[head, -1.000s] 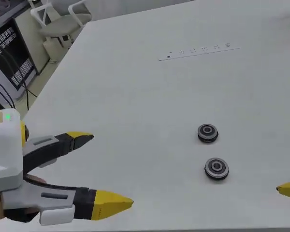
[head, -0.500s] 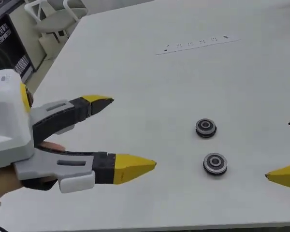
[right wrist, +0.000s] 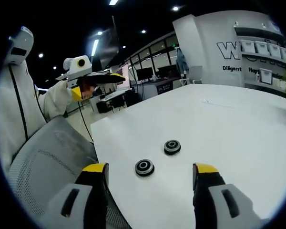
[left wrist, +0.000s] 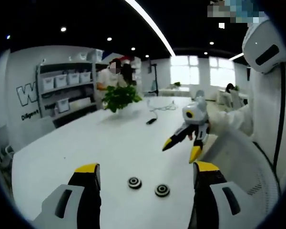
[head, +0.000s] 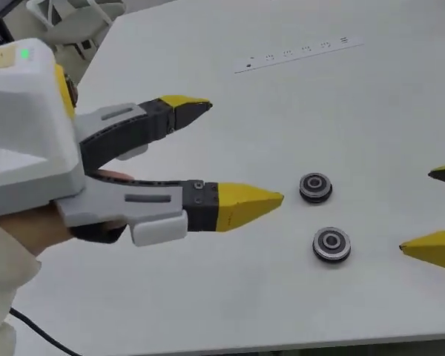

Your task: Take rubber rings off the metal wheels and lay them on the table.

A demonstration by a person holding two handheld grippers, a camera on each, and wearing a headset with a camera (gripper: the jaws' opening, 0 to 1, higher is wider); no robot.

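Two metal wheels with black rubber rings lie flat on the white table: the far wheel (head: 315, 187) and the near wheel (head: 331, 244). In the left gripper view the far wheel (left wrist: 134, 182) and near wheel (left wrist: 162, 190) lie just beyond my open jaws. My left gripper (head: 237, 152) hovers open at the left, its lower tip close to the far wheel. My right gripper (head: 441, 211) enters open from the right edge, empty. In the right gripper view the near wheel (right wrist: 144, 167) and far wheel (right wrist: 172, 147) lie ahead of its open jaws.
A printed strip of marks (head: 297, 54) lies on the table (head: 208, 297) farther back. White chairs (head: 74, 26) stand off the table's left side. A grey mesh chair (right wrist: 47, 157) is at the near edge. A potted plant (left wrist: 120, 98) stands at the table's far end.
My left gripper has risen and moved right toward the wheels, still open. The right gripper's tips have come further into the head view from the right. The wheels stay put.
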